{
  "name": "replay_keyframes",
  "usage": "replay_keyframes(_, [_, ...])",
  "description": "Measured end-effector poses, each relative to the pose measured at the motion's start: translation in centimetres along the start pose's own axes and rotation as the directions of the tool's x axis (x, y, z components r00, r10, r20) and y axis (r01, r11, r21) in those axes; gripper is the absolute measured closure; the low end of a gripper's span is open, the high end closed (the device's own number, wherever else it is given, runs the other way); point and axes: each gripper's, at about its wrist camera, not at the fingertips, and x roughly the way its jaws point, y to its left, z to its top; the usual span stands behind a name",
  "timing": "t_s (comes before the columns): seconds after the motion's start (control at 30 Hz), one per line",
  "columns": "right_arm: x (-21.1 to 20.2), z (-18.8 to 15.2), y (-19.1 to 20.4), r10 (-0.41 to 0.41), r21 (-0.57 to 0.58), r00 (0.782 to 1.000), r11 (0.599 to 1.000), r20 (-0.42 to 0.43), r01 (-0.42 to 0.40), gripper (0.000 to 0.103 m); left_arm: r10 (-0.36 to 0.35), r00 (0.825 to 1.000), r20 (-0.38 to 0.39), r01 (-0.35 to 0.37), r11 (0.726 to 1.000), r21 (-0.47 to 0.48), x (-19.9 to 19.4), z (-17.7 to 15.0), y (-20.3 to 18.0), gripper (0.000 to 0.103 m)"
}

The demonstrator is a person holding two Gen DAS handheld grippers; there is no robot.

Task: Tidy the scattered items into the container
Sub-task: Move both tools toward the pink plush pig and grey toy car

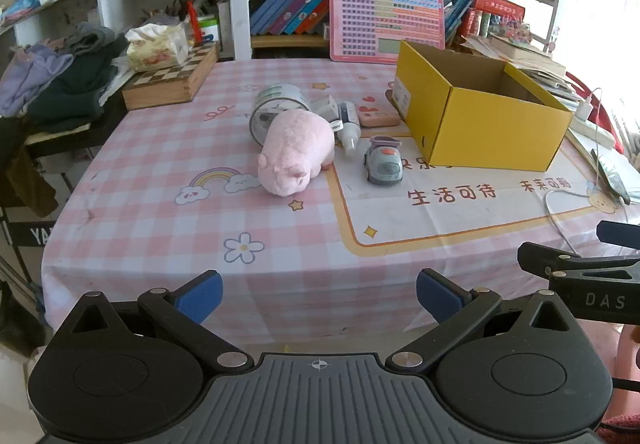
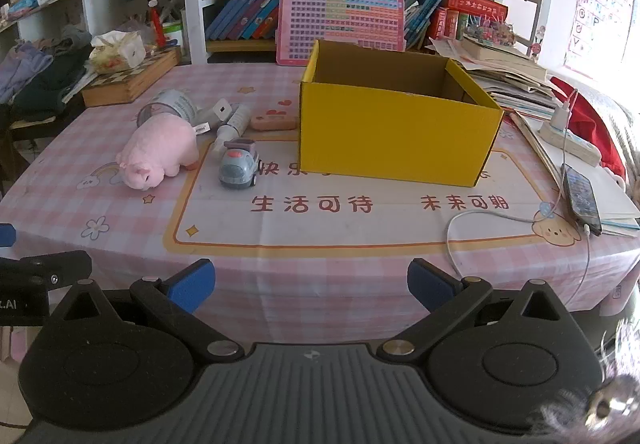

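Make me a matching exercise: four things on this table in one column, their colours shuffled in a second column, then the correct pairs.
Things:
1. plush pig
2. cardboard box
3. toy car
4. gripper pads

Colours:
A. yellow
B. blue
C. pink
D. grey

Pairs: 1-C, 2-A, 3-D, 4-B
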Motion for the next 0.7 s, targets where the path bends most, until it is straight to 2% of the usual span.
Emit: replay_keyframes(0.7, [0.05, -0.20, -0.17, 0.015, 0.018, 1.000, 1.000, -0.007, -0.015, 0.000, 0.002, 1.000, 0.001, -0.002, 1.000, 0.009, -0.34, -0.06, -0.18, 0.000])
